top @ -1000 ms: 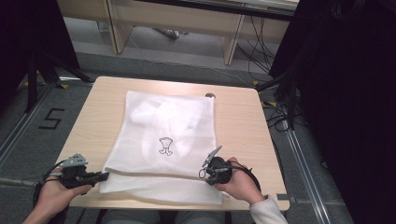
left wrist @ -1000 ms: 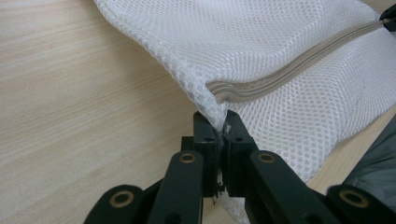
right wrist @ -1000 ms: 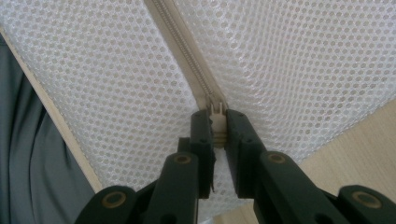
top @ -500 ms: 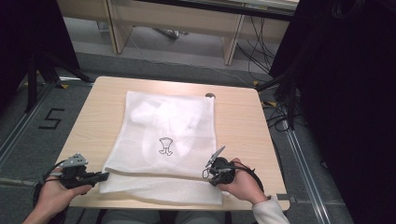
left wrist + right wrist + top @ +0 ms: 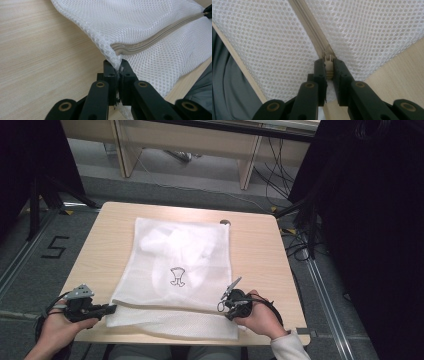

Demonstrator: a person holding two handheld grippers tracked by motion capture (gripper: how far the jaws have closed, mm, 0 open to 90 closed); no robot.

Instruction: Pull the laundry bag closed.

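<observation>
From the high view, a white mesh laundry bag point(image 5: 175, 275) is lying flat on the pale wooden bench point(image 5: 255, 250), its near edge reaching the bench's front edge. A small black figure point(image 5: 177, 276) is printed near the bag's middle, and whitish contents are showing through the mesh farther back. The left gripper point(image 5: 111, 308) is sitting at the bag's near left corner, and the right gripper point(image 5: 225, 304) is sitting at the near right part, both in the person's hands.

The left gripper view is giving what the high view is too far off to show: the left gripper point(image 5: 119, 67) is clenched on the corner of the mesh just beside the end of the grey zipper point(image 5: 160, 33), which is running away to the upper right.

The right gripper view is showing the right gripper point(image 5: 327, 66) clamped on the zipper's pale slider point(image 5: 327, 61), with the zipper line running away between two mesh panels. Grey cloth point(image 5: 227, 82) is lying beyond the bench edge at the left.
</observation>
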